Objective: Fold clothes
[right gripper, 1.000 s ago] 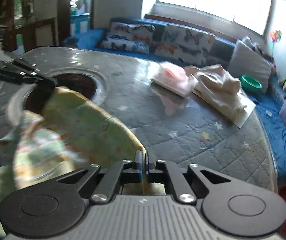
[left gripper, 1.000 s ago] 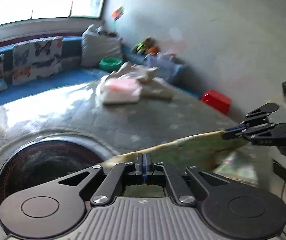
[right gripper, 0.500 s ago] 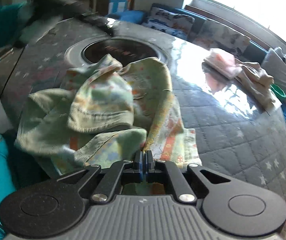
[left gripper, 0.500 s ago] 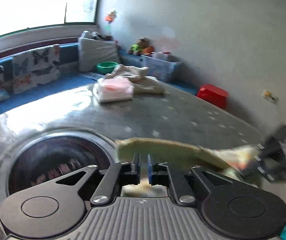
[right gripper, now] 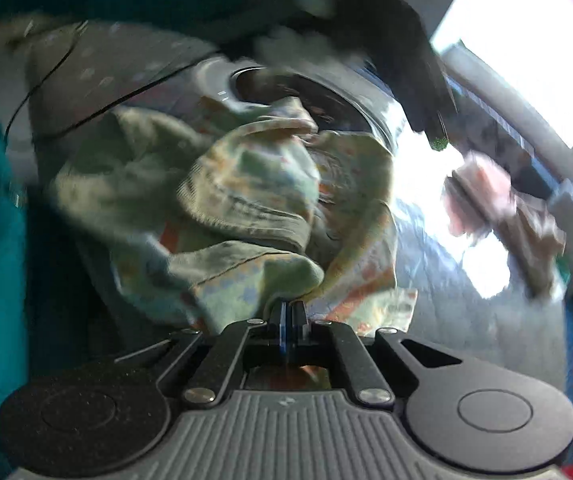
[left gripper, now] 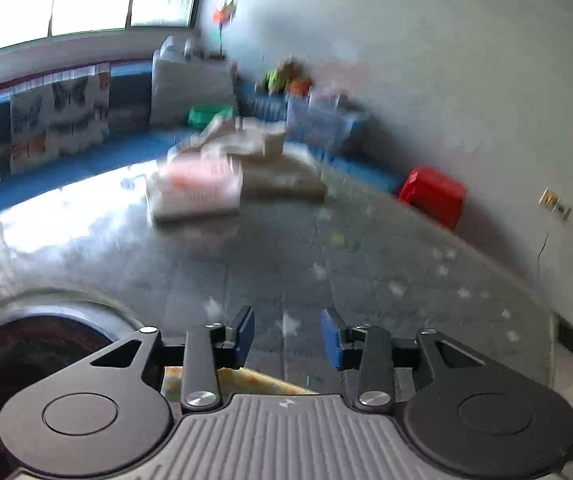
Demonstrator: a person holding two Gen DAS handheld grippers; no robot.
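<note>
A light green printed garment (right gripper: 242,208) lies crumpled on the grey quilted table (right gripper: 438,320). My right gripper (right gripper: 287,312) is shut on its near edge. My left gripper (left gripper: 288,338) is open and empty above the table (left gripper: 286,248); a strip of the same garment (left gripper: 246,380) shows just below its fingers. The left gripper's dark body (right gripper: 410,60) hangs blurred over the cloth in the right wrist view. Both views are motion-blurred.
A folded pink and white stack (left gripper: 194,188) and a beige cloth pile (left gripper: 270,160) lie at the table's far side. A round dark recess (left gripper: 26,360) sits in the table at left. A red stool (left gripper: 432,196) stands by the wall.
My left gripper has opened and let go of the garment. The cloth has dropped onto the table. My right gripper stays shut on its edge and has swung left.
</note>
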